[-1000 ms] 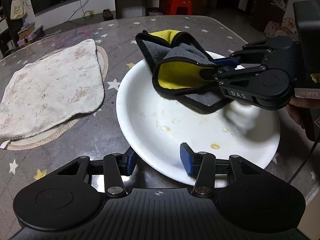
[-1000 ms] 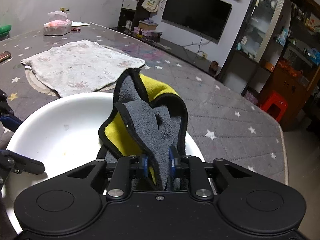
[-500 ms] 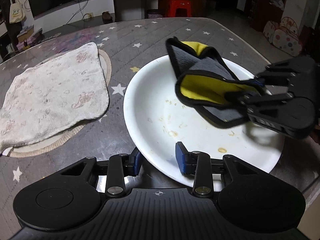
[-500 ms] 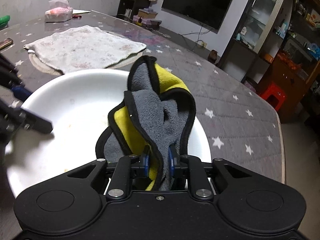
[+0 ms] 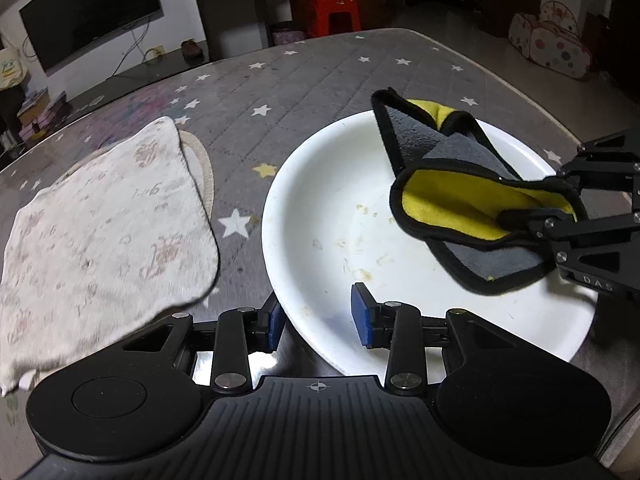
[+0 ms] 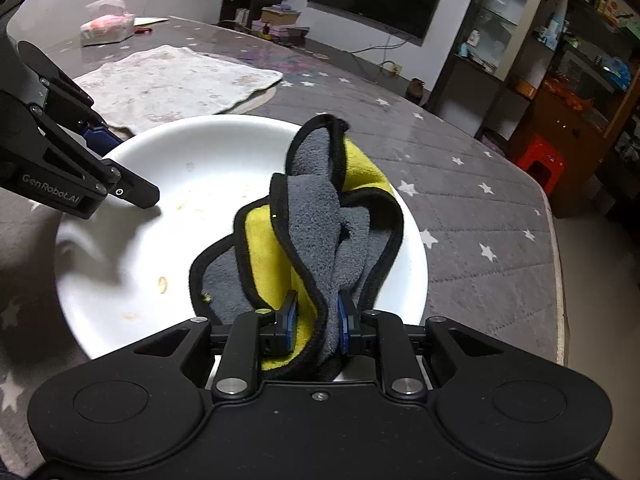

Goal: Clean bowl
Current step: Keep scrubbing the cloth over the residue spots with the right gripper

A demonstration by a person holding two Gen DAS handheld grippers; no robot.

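A wide white bowl [image 5: 320,184] with food smears stands on the star-patterned table; it also shows in the right wrist view [image 6: 208,152]. My right gripper [image 6: 314,318] is shut on a folded grey and yellow cloth [image 6: 320,224], which lies over the bowl's right side [image 5: 460,184]. My left gripper [image 5: 318,316] is open and straddles the bowl's near rim, one finger outside, one inside. Whether its pads touch the rim is unclear.
A pale patterned towel [image 5: 96,224] lies on a round mat to the left of the bowl. A tissue pack [image 6: 106,28] sits at the table's far end. The table edge [image 6: 556,240] runs close on the right.
My right gripper has dragged the cloth across the bowl toward its right side. My left gripper has stayed at the near rim, and the bowl has shifted slightly right in its view.
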